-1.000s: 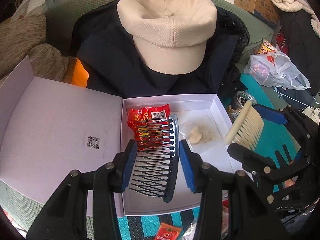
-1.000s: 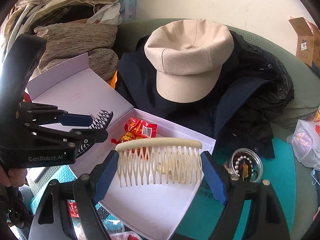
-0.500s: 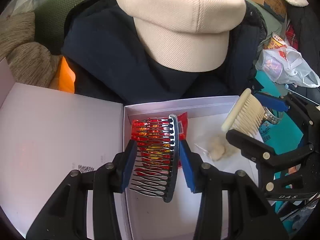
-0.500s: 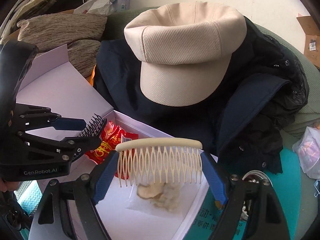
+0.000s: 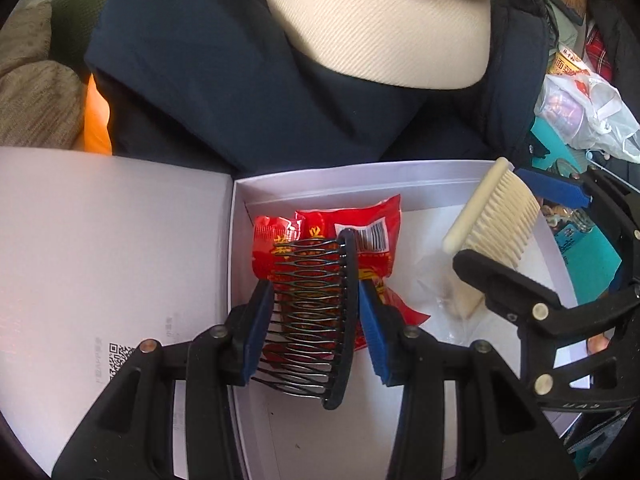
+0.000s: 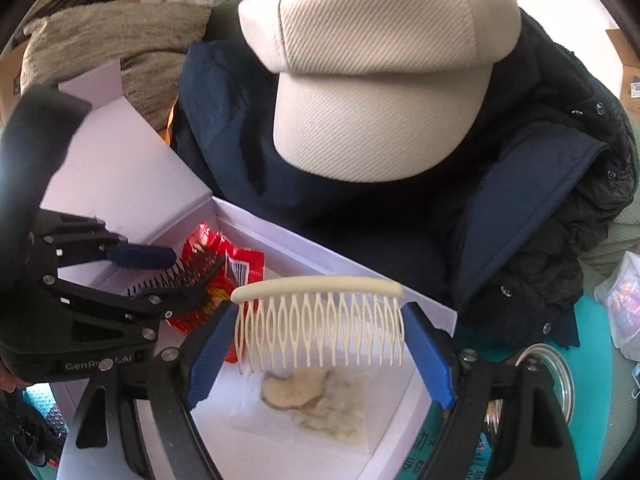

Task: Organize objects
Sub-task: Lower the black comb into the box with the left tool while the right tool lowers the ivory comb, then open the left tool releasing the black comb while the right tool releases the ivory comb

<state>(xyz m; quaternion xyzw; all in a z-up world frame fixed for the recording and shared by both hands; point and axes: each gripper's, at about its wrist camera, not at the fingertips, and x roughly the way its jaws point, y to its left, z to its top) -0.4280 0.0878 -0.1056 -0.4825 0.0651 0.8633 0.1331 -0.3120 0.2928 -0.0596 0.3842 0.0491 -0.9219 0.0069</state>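
Two hair combs held over the open white box

We see our left claw [image 5: 316, 320] clamped on the black comb [image 5: 316, 316] above the red snack packet [image 5: 344, 248] at the left of the white box [image 5: 360, 184]. Our right claw [image 6: 320, 344] grips the cream comb [image 6: 320, 320] by its ends, above a clear bag of pale slices [image 6: 316, 400]. A beige cap [image 6: 376, 80] lies on a navy jacket [image 6: 248, 140] beyond.

The cream cap [image 5: 384, 28] runs off the left wrist view's top edge. The black comb [image 5: 316, 320] covers part of the red packet [image 5: 360, 240], whose print is unreadable.
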